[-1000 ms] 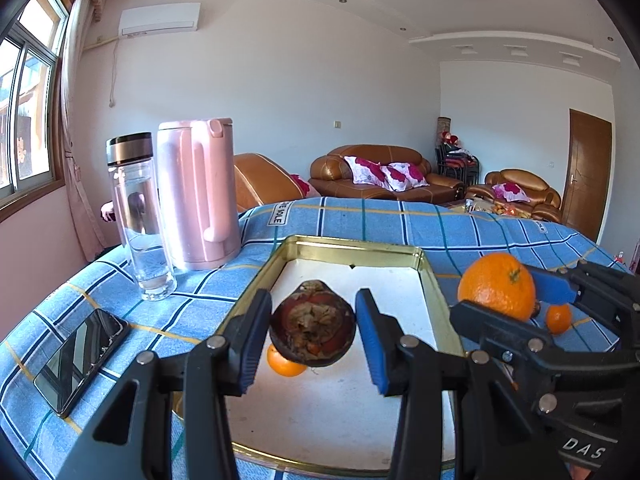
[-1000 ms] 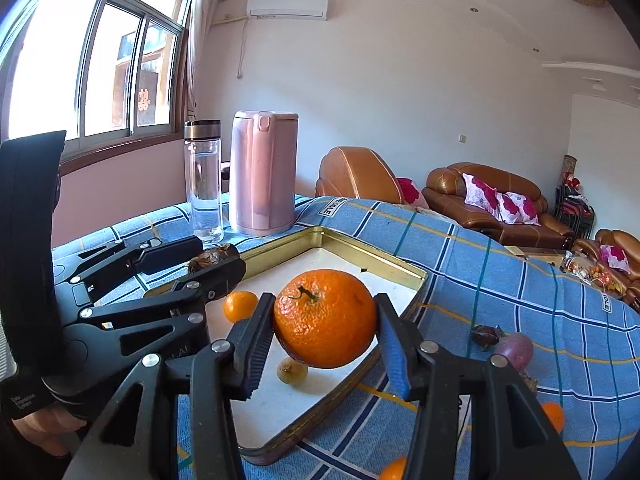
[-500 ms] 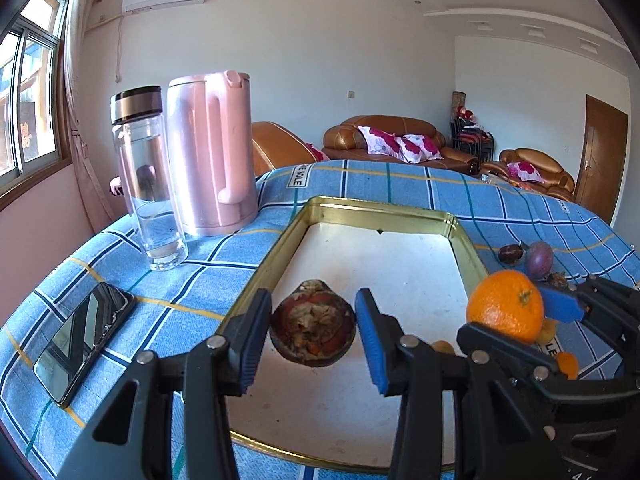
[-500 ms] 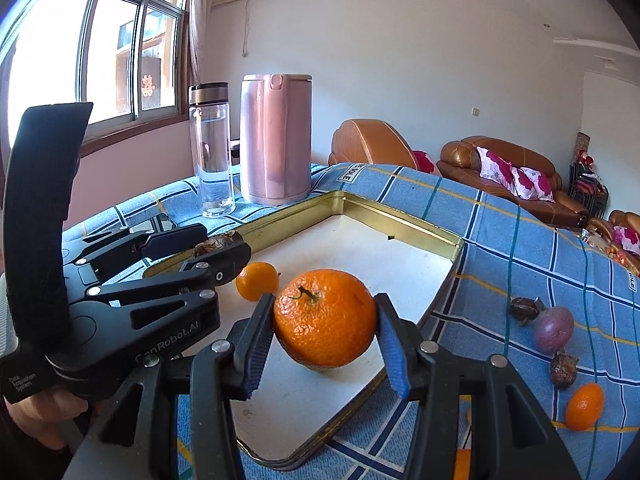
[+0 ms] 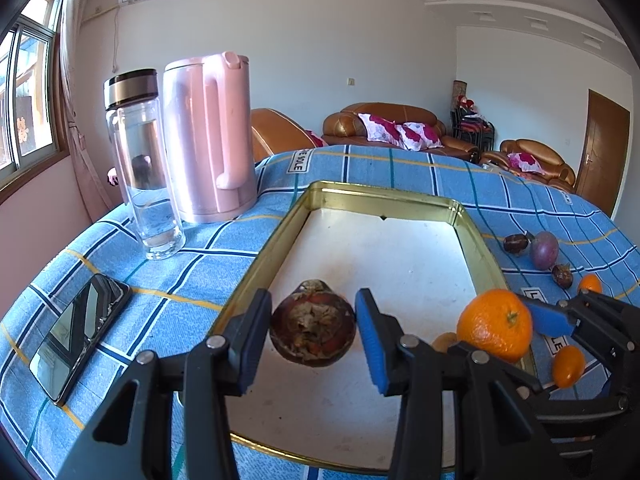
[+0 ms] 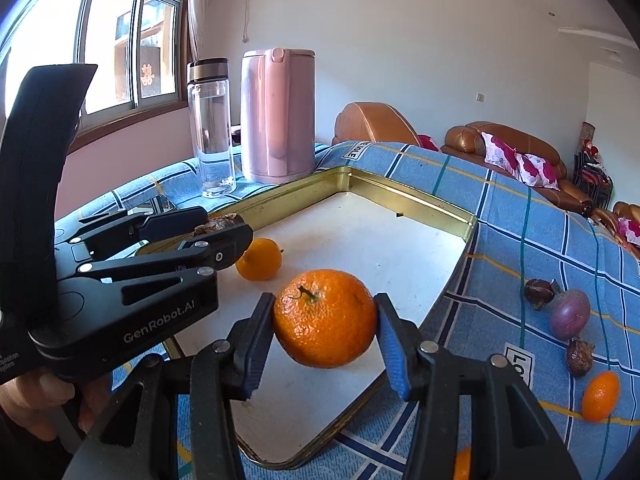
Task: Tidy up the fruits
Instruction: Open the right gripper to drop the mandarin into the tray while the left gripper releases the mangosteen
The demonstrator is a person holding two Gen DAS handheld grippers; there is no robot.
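Note:
My left gripper (image 5: pixel 313 330) is shut on a dark brown mangosteen (image 5: pixel 312 333), held low over the near part of the gold-rimmed tray (image 5: pixel 384 196). My right gripper (image 6: pixel 325 324) is shut on a large orange (image 6: pixel 325 318), held over the tray's right side (image 6: pixel 408 196). The orange also shows in the left wrist view (image 5: pixel 495 325). A small orange (image 6: pixel 259 259) lies in the tray behind the left gripper's body (image 6: pixel 120 280).
A glass bottle (image 5: pixel 142 164), a pink kettle (image 5: pixel 208 140) and a phone (image 5: pixel 78 332) stand left of the tray. On the blue cloth to the right lie a purple fruit (image 6: pixel 569 314), dark fruits (image 6: pixel 538 288) and small oranges (image 6: pixel 600 396).
Both grippers have sunk lower toward the tray with their fruits still held. The views have tilted downward.

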